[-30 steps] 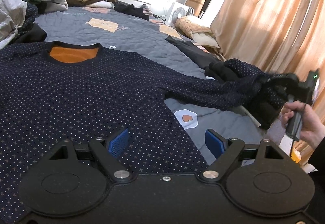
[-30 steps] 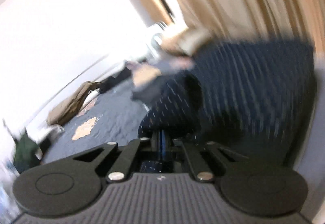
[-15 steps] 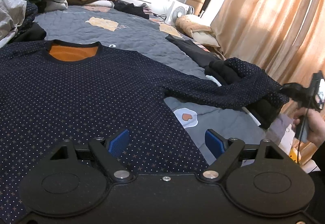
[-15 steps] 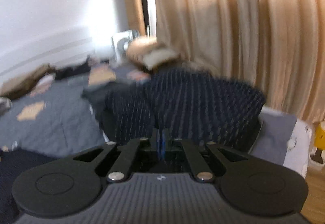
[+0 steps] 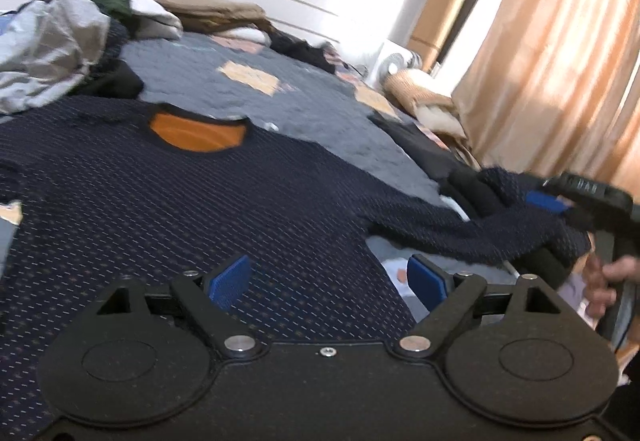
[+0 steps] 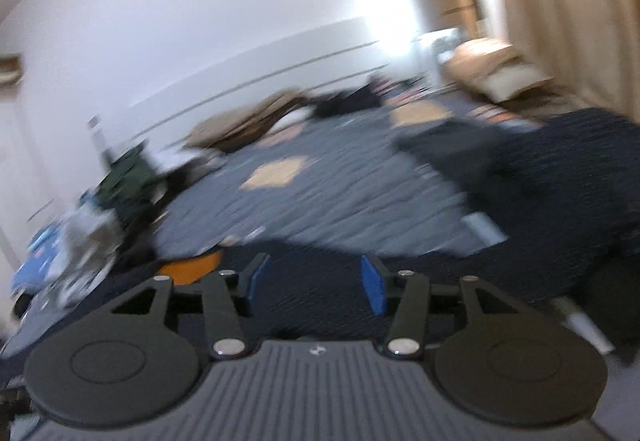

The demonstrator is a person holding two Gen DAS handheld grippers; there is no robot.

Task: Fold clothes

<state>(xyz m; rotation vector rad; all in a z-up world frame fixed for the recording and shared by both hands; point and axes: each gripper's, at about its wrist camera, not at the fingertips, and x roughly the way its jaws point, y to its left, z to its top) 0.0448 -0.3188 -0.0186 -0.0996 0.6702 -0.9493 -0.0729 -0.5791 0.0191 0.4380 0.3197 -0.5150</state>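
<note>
Now that the right gripper [image 6: 314, 283] has let go of the sleeve [image 5: 472, 237] it was clamping a moment ago, its blue fingers [image 6: 372, 283] stand wide apart with nothing between them, and its camera has swung back toward the bed [image 5: 320, 109]. The sleeve lies stretched out to the side, its cuff end draped over a dark heap [image 5: 476, 193] at the bed's edge, so I judge the straightening step done and the fold itself not yet begun.

The left gripper [image 5: 330, 277] hovers low over the hem of the navy dotted sweater [image 5: 180, 201], fingers wide, gripping nothing, much as before. The sweater lies flat on the bed, front up, orange lining [image 5: 196, 131] showing at the collar.

By my count: one sweater being worked, two grippers, one hand [image 5: 608, 277] visible on the right handle, one small white fan [image 5: 394, 65] by the headboard, and one curtain [image 5: 560, 53]. A pile of unfolded clothes [image 5: 60, 45] sits at the far left; its pieces are too jumbled to count.
</note>
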